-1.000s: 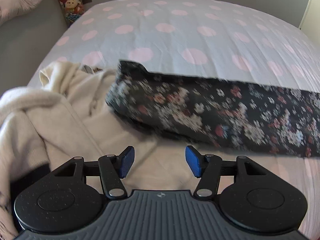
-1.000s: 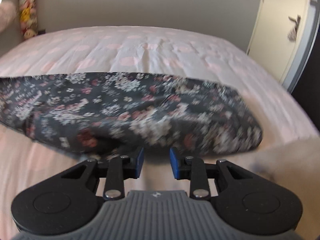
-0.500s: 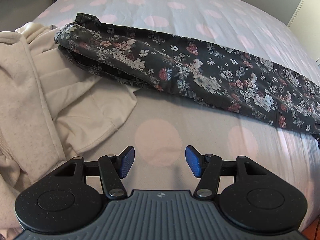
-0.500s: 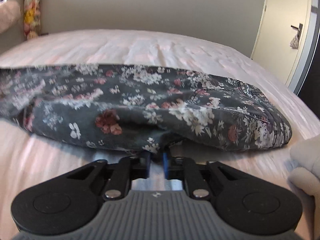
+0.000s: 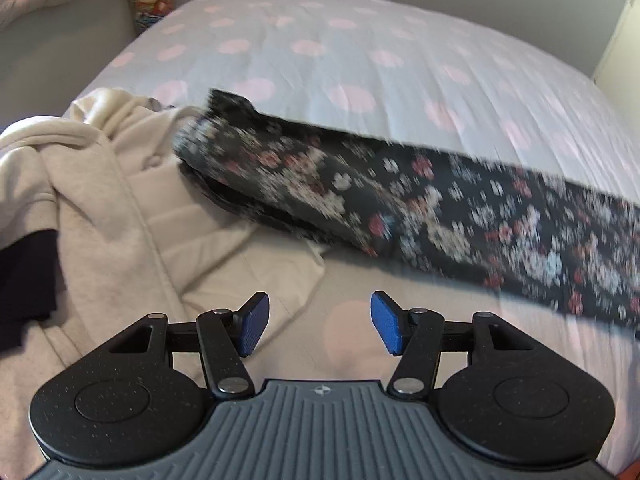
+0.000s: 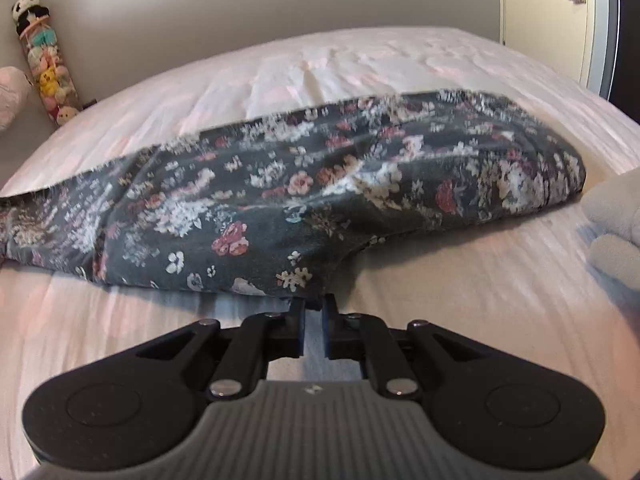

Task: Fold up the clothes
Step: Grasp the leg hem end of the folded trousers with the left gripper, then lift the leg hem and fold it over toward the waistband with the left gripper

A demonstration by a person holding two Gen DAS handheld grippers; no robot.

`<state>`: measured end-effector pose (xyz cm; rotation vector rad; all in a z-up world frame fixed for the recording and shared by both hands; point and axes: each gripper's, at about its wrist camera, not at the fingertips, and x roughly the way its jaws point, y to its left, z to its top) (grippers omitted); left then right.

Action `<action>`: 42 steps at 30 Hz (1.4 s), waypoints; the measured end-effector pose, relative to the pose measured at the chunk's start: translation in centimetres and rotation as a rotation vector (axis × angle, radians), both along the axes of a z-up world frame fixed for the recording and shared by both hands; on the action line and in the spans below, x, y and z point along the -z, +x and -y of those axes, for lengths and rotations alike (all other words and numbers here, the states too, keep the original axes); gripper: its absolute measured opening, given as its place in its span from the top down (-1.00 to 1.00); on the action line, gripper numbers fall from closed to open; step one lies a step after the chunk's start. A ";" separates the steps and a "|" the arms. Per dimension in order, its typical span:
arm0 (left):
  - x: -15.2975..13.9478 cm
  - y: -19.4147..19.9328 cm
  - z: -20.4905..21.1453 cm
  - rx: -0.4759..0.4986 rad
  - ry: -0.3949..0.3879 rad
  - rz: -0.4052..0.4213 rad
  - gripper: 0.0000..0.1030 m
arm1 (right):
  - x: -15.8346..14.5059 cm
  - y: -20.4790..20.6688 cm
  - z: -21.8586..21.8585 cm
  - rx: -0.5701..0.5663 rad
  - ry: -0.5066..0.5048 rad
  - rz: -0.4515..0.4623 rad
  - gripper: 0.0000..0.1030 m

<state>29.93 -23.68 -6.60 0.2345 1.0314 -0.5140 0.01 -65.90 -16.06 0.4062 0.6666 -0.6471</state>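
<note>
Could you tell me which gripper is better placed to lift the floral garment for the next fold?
Right. The right gripper is nipping the near edge of the floral garment, jaws easing slightly open. The left gripper is open over bare bedsheet.

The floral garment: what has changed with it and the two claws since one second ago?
The right claw closed on the floral garment's near edge, gripping it; its jaws now reopen slightly. The left claw stayed open and empty; the cream hoodie lies unmoved.
</note>
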 end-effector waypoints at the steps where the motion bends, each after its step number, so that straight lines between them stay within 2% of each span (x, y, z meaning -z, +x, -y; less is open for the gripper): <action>1: -0.3 0.7 -0.4 -0.027 -0.015 0.005 -0.06 | -0.4 -0.1 -0.3 -0.002 -0.022 0.008 0.73; 4: -0.5 3.2 -1.6 -0.122 -0.071 0.004 -0.12 | -1.2 0.1 -1.2 -0.028 -0.095 0.018 0.66; 6: 0.0 5.0 -2.1 -0.186 -0.115 -0.014 -0.12 | -1.3 0.4 -1.6 -0.052 -0.120 0.022 0.41; 10: 1.5 8.3 -2.8 -0.282 -0.199 -0.041 -0.12 | -1.6 0.9 -1.8 -0.074 -0.178 0.033 0.40; 11: 1.8 9.0 -2.9 -0.306 -0.209 -0.045 -0.12 | -1.6 1.0 -1.7 -0.075 -0.195 0.035 0.35; 15: 3.9 11.5 -3.4 -0.414 -0.235 -0.079 -0.12 | -0.7 1.9 -1.1 -0.078 -0.180 0.002 0.31; 19: 5.2 12.6 -3.8 -0.448 -0.247 -0.074 -0.09 | 0.0 2.9 -1.1 -0.094 -0.202 -0.020 0.31; 20: 5.3 12.7 -3.7 -0.447 -0.243 -0.068 0.00 | 0.1 3.1 -1.0 -0.098 -0.208 -0.022 0.30; 21: 5.3 12.7 -3.5 -0.442 -0.235 -0.053 0.24 | 0.3 3.3 -1.0 -0.100 -0.211 -0.026 0.28; 23: 4.9 12.5 -2.9 -0.411 -0.217 -0.022 0.58 | 0.5 3.7 -0.9 -0.105 -0.216 -0.035 0.27; 26: 2.8 11.4 -1.3 -0.364 -0.205 0.073 0.85 | 0.5 4.0 -0.9 -0.113 -0.232 -0.034 0.25; 30: -1.8 8.7 2.2 -0.241 -0.220 0.198 0.91 | 0.3 3.8 -0.7 -0.112 -0.230 -0.020 0.25; 34: -6.3 4.8 7.3 -0.087 -0.264 0.274 0.91 | -0.2 3.4 -0.6 -0.104 -0.224 0.013 0.25; 36: -8.0 2.7 10.3 -0.012 -0.293 0.281 0.91 | -0.5 3.1 -0.6 -0.098 -0.220 0.031 0.25; 40: -9.6 -2.0 16.9 0.134 -0.321 0.285 0.91 | -1.0 2.4 -0.1 -0.084 -0.205 0.070 0.25; 42: -8.9 -4.3 20.3 0.219 -0.309 0.276 0.91 | -1.1 2.1 0.2 -0.074 -0.192 0.084 0.27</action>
